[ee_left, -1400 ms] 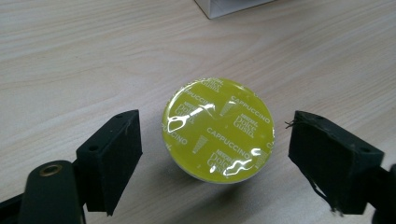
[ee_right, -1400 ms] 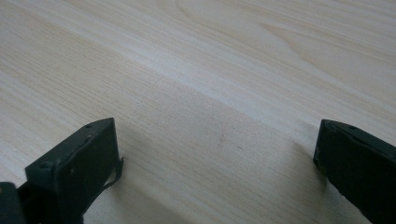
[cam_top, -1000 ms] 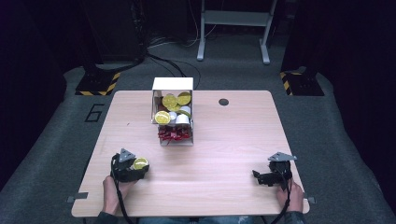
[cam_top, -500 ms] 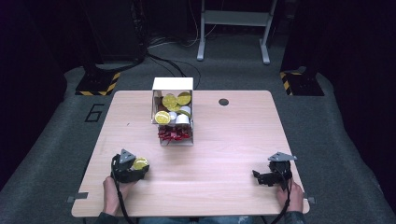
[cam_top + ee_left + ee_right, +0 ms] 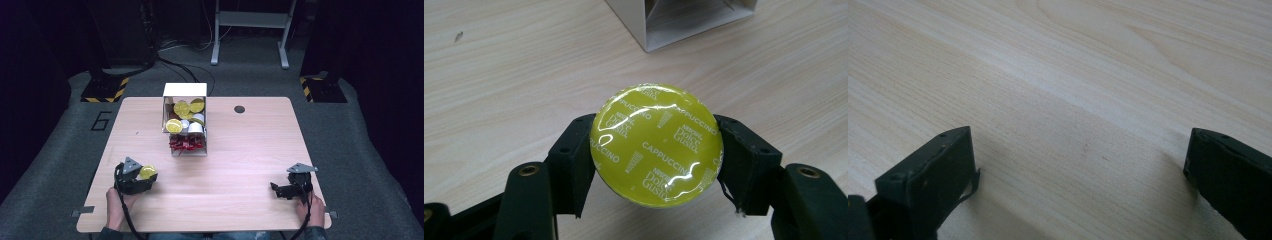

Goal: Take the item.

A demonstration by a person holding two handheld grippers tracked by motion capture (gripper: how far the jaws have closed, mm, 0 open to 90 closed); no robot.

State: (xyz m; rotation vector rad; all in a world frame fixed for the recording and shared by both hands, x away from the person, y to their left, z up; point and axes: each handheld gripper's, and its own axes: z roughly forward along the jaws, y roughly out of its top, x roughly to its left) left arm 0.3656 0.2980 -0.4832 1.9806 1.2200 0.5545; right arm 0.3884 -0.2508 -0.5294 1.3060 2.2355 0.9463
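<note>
Left gripper (image 5: 142, 176): jaws clamped on a yellow capsule (image 5: 656, 144), low over the worktop (image 5: 240, 150), near corner. Right gripper (image 5: 286, 190): jaws apart, empty. Box (image 5: 185, 120): mid-worktop, holds more capsules. Step, likely: unloading capsules; next calls for setting this one down.

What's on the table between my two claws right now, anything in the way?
Nothing: in the high view, bare wood runs from the left claw, shut on a yellow capsule, to the open right claw. The white box sits farther back.
</note>
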